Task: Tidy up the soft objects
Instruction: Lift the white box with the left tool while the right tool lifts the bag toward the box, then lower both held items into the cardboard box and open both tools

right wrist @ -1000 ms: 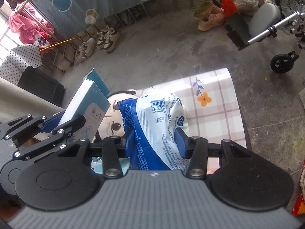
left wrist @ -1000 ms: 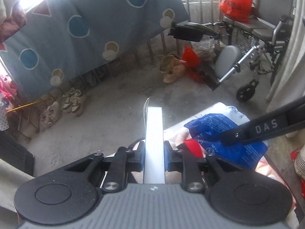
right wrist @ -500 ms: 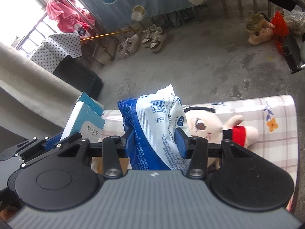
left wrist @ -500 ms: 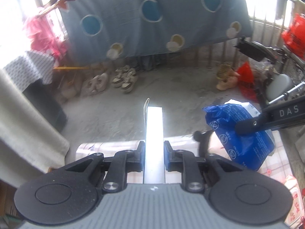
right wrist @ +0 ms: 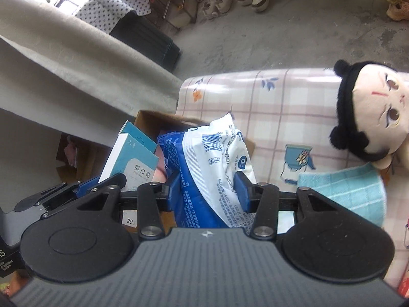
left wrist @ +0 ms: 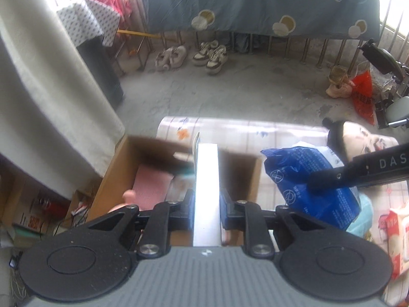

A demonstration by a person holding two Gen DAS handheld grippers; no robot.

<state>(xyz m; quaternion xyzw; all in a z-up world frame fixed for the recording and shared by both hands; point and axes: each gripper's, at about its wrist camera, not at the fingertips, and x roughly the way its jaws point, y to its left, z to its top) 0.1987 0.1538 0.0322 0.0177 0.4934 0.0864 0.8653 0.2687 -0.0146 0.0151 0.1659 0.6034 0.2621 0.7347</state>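
A slim white-and-teal box [left wrist: 206,179] is clamped edge-on in the left claw [left wrist: 206,202], held above an open cardboard box [left wrist: 112,176] at the counter's [right wrist: 268,107] edge. A blue-and-white soft pack [right wrist: 217,168] is pinched between the right claw's [right wrist: 208,189] pads, also over the cardboard box. A plush doll [right wrist: 378,117] is seen lying on the checked counter cover, its head touching a folded teal cloth [right wrist: 352,192]. Pink fabric [left wrist: 150,186] is seen inside the cardboard box.

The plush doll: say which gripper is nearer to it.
Right. The right gripper, shut on the blue packet, is beside the doll; the left gripper, holding a box, is farther away.
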